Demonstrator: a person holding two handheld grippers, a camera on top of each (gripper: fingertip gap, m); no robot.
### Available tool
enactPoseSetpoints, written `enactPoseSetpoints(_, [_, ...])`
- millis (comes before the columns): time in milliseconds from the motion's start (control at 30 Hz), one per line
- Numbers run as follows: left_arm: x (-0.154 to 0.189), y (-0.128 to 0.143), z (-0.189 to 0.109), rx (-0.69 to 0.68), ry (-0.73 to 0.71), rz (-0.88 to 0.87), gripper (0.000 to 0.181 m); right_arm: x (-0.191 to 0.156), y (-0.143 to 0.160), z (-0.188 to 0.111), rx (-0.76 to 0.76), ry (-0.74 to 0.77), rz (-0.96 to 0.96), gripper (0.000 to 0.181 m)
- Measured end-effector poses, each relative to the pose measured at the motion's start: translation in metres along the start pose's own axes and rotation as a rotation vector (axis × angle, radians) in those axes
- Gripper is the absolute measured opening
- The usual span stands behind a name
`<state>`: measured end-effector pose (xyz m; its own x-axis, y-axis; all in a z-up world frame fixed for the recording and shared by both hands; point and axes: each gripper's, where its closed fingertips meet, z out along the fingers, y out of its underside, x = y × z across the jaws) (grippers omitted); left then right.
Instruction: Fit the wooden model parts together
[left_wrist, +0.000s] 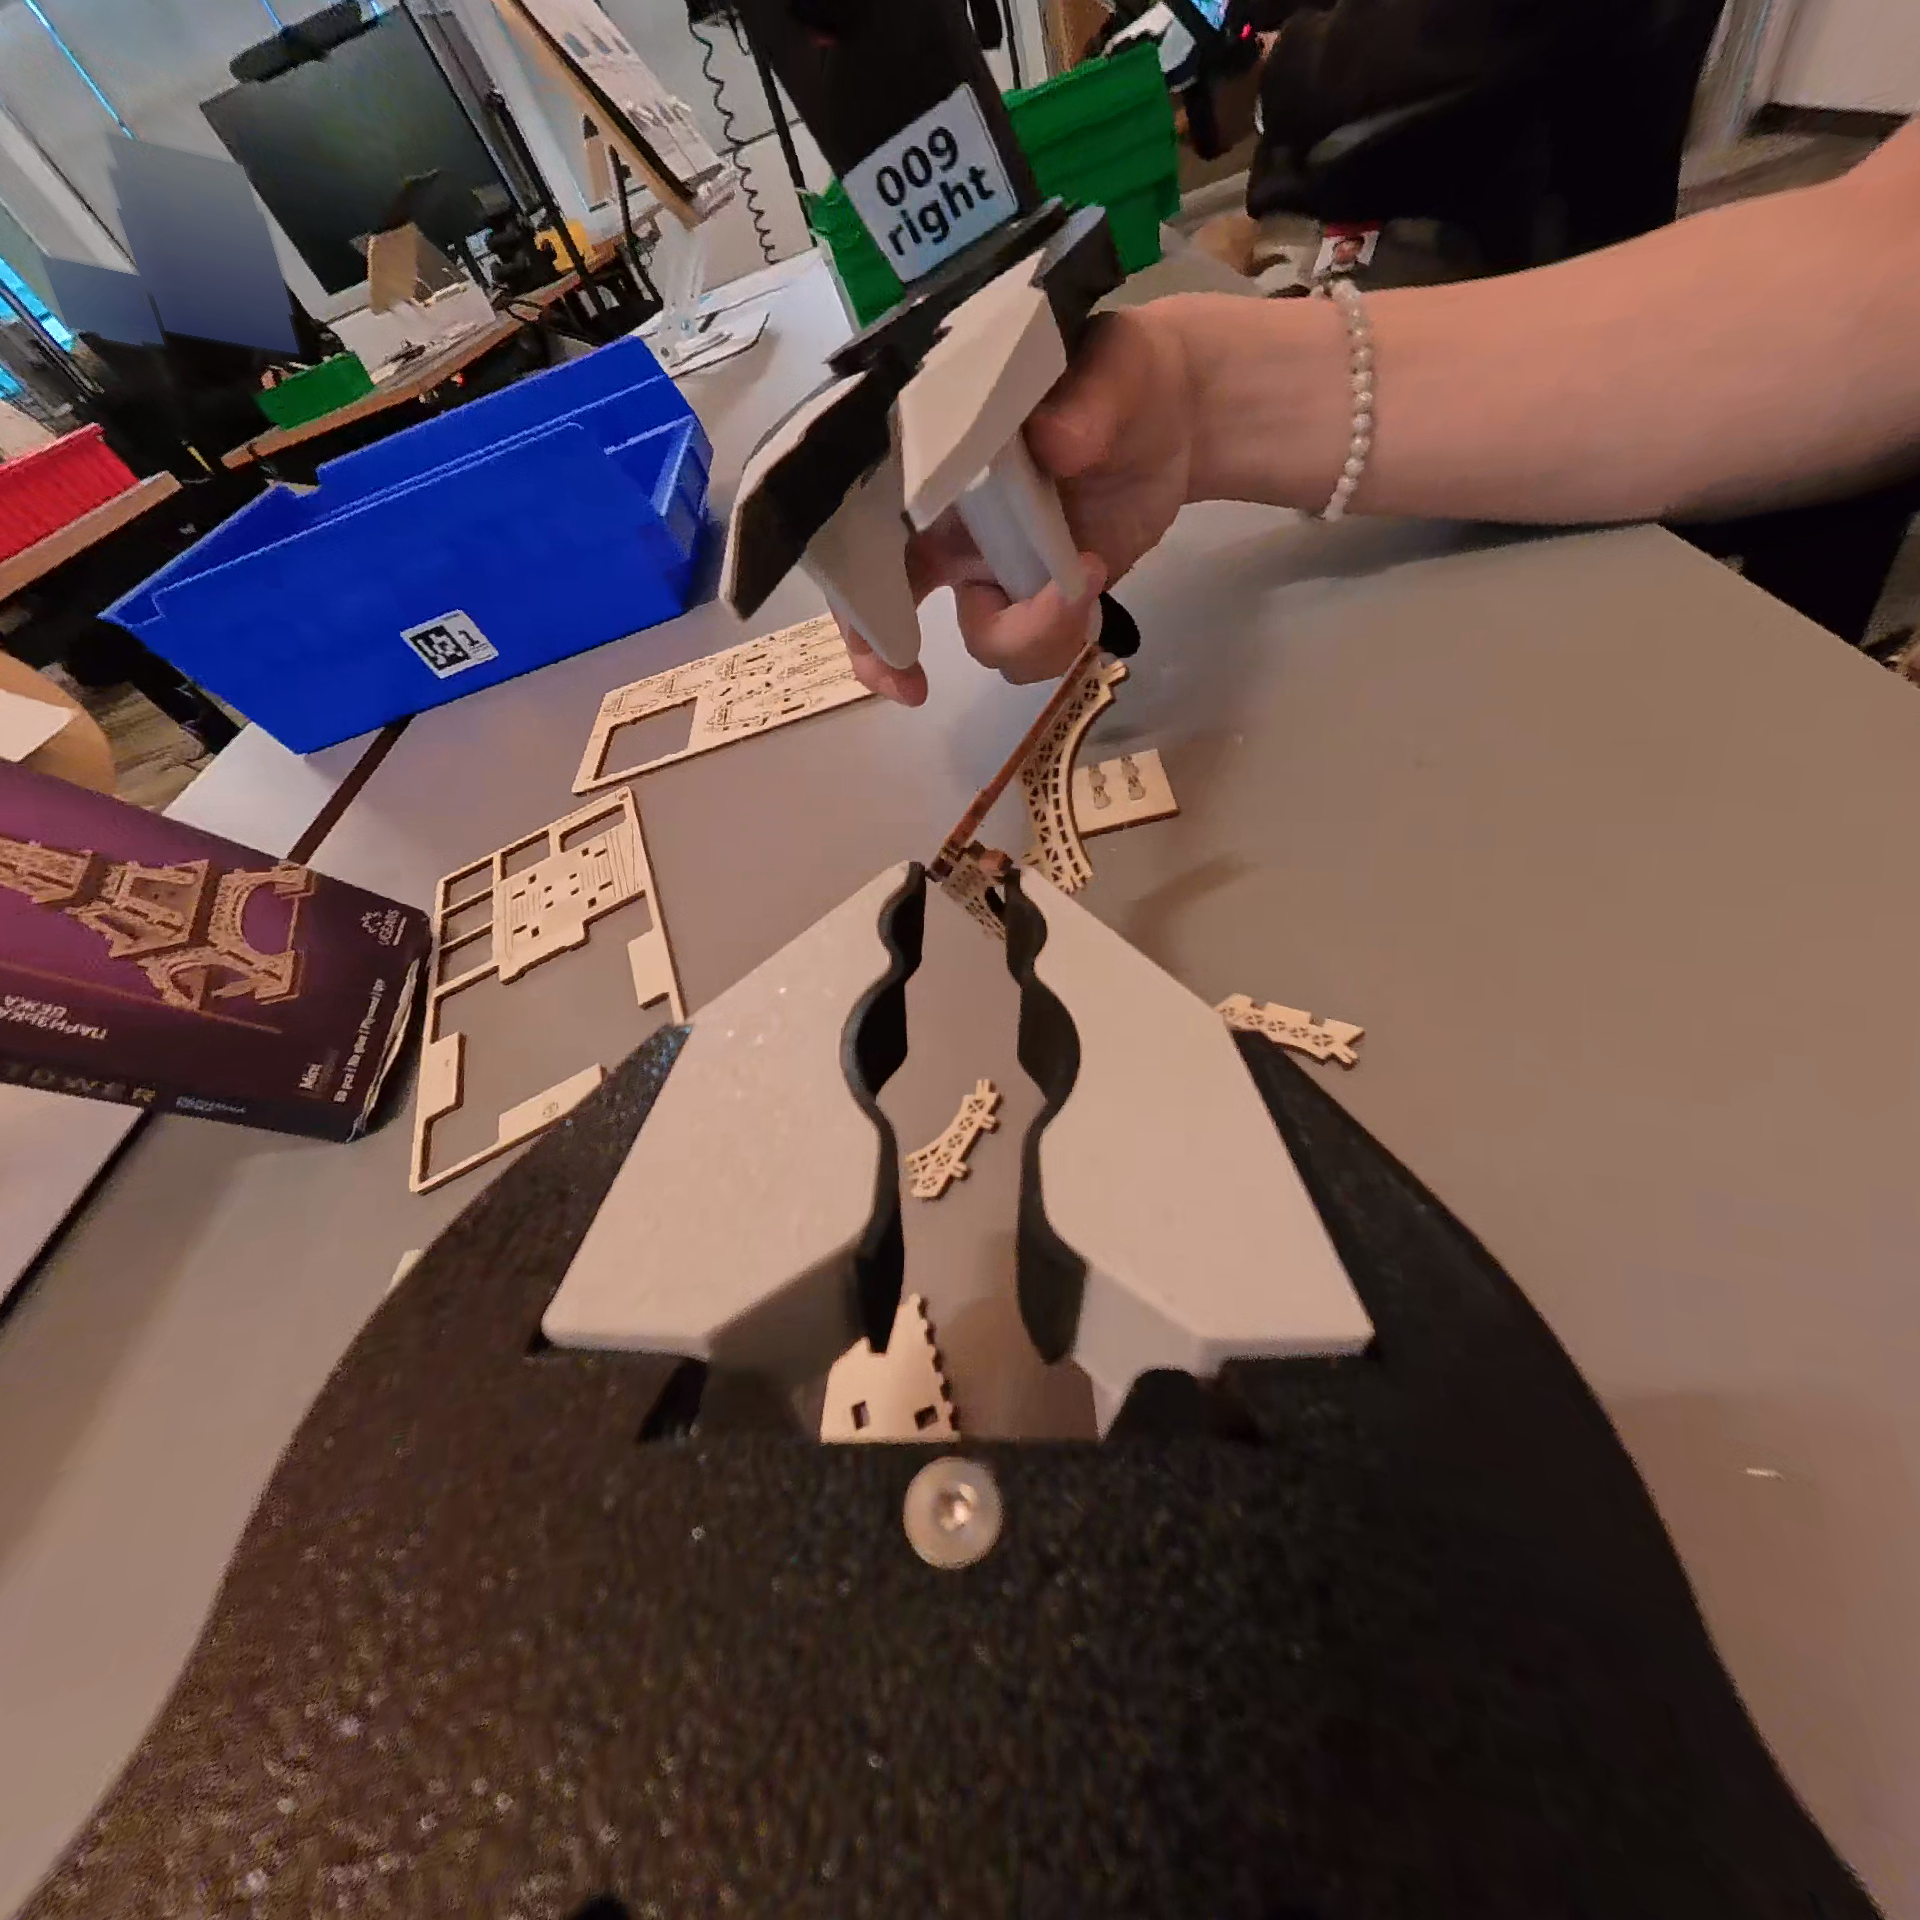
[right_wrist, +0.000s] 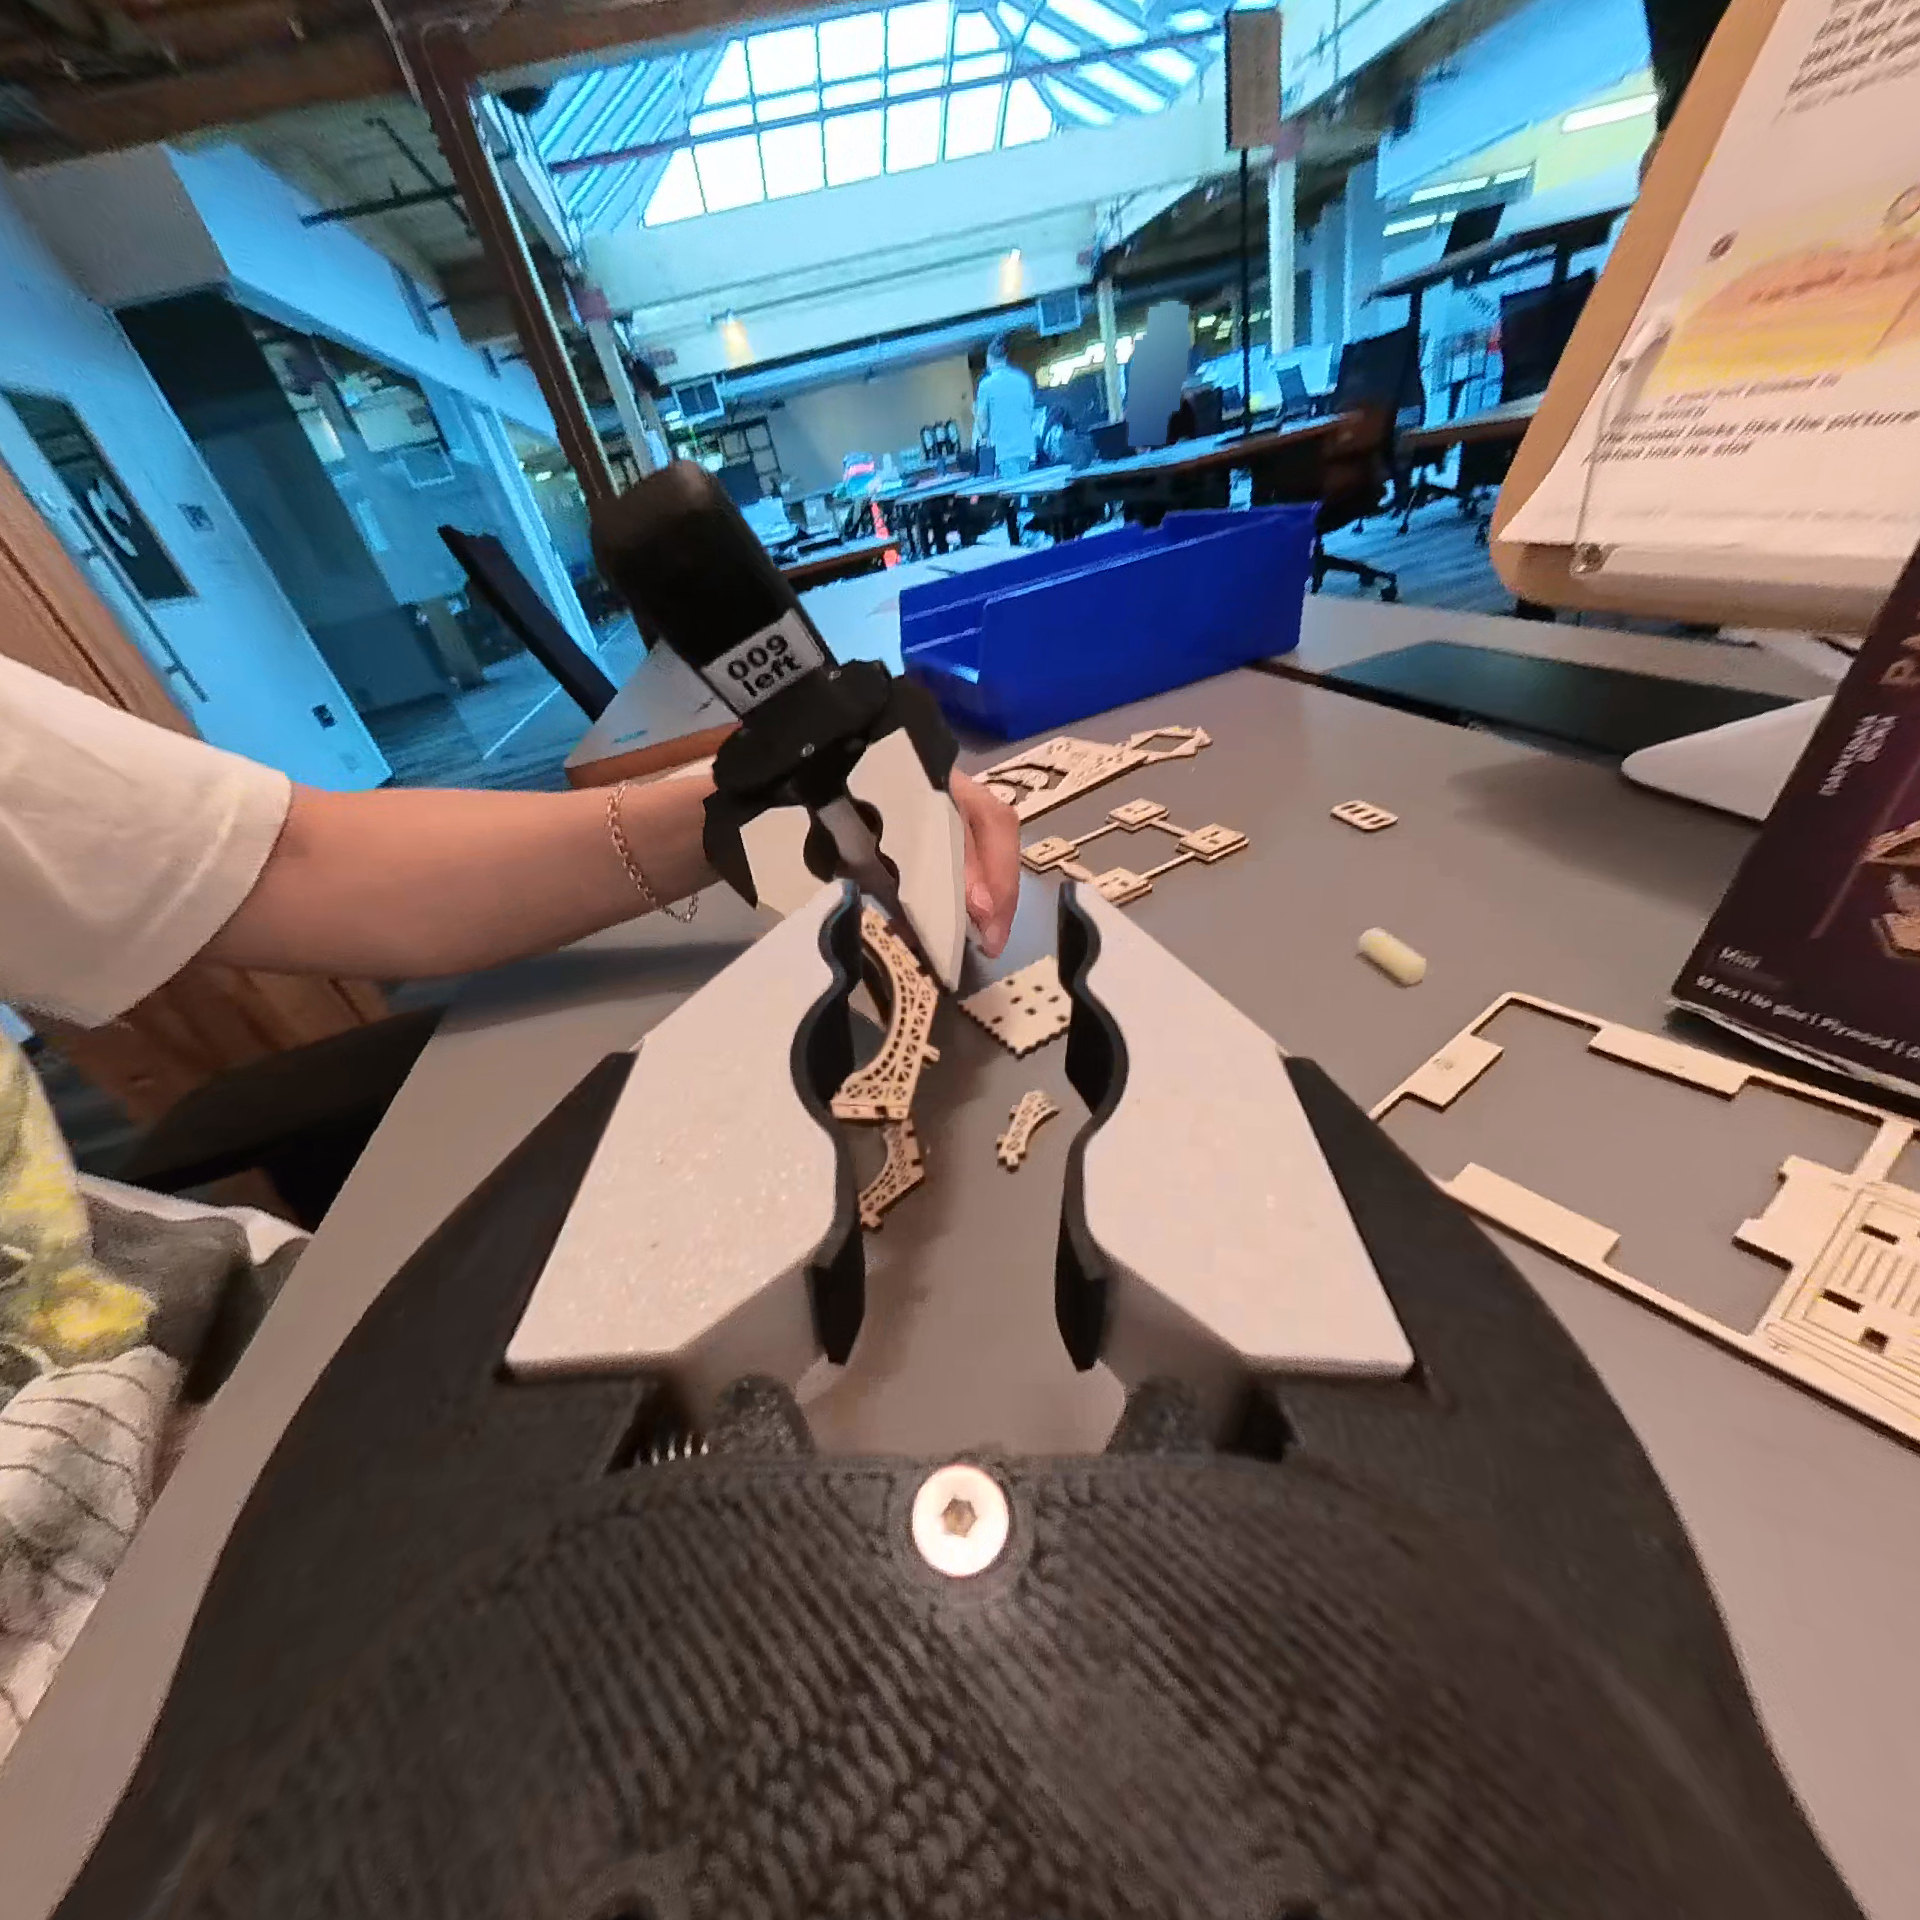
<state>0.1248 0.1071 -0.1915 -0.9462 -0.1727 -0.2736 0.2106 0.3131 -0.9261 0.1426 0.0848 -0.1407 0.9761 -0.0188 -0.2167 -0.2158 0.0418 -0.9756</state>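
Note:
My left gripper (left_wrist: 968, 871) is shut on a curved wooden lattice leg piece (left_wrist: 1060, 774) and holds it upright over the grey table (left_wrist: 1455, 935). In the right wrist view the left gripper (right_wrist: 920, 956) pinches that lattice leg piece (right_wrist: 896, 1023). My right gripper (right_wrist: 951, 909) is open, and the piece stands between its fingers, close to the left one (right_wrist: 727, 1122). A second curved piece (right_wrist: 891, 1174) sits just below; I cannot tell whether they are joined. A small curved piece (left_wrist: 954, 1138) and a square holed plate (right_wrist: 1016, 1006) lie on the table.
A blue bin (left_wrist: 416, 582) stands at the back. A purple kit box (left_wrist: 187, 935) lies to one side. Punched-out wooden sheets (left_wrist: 540, 977) (right_wrist: 1662, 1195), a lattice strip (left_wrist: 1288, 1029), a small white cylinder (right_wrist: 1392, 956) and an instruction board (right_wrist: 1714, 312) surround the work spot. My right fingertips sit around 6 centimetres from my left ones. The left tips stand about 15 centimetres off the small white cylinder (right_wrist: 1392, 956).

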Motion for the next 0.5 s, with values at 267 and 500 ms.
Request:
enactPoseSetpoints(267, [0.002, 0.016, 0.010, -0.112, 0.085, -0.025, 0.013, 0.003, 0.005, 0.003, -0.027, 0.035, -0.053, 0.034])
enactPoseSetpoints(500, [0.001, 0.001, 0.004, -0.075, 0.067, -0.026, 0.013, 0.004, 0.024, -0.001, -0.139, 0.010, 0.039, 0.036])
